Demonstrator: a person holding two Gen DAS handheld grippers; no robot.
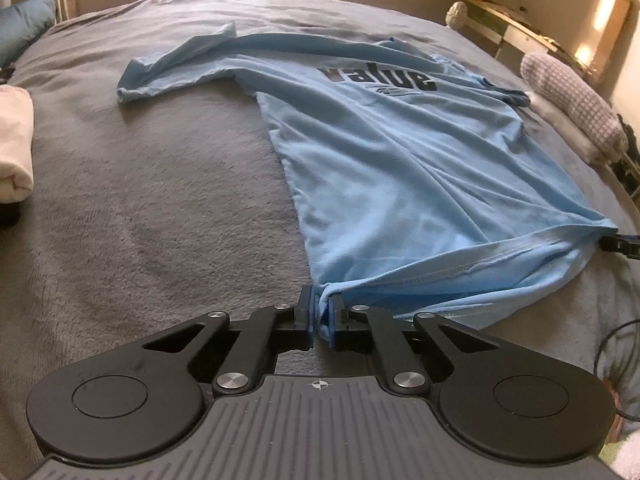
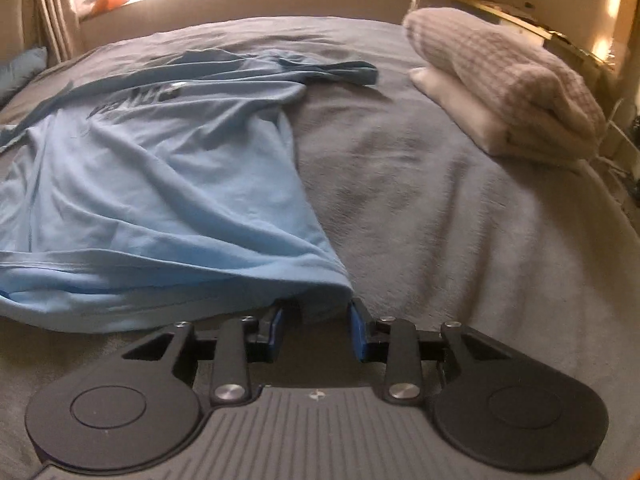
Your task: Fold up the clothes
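A light blue T-shirt printed with "value" lies face up on the grey blanket, one sleeve spread to the far left. My left gripper is shut on the near left corner of its hem, with cloth bunched between the blue pads. In the right wrist view the same T-shirt fills the left side. My right gripper stands with its jaws apart at the near right hem corner; the cloth drapes over the fingertips and the pads do not press it. That right gripper also shows at the hem's far end.
A folded pale checked cloth on a white pile lies at the bed's right side. A cream folded cloth sits at the left edge and a blue pillow beyond it. A dark cable runs at the right.
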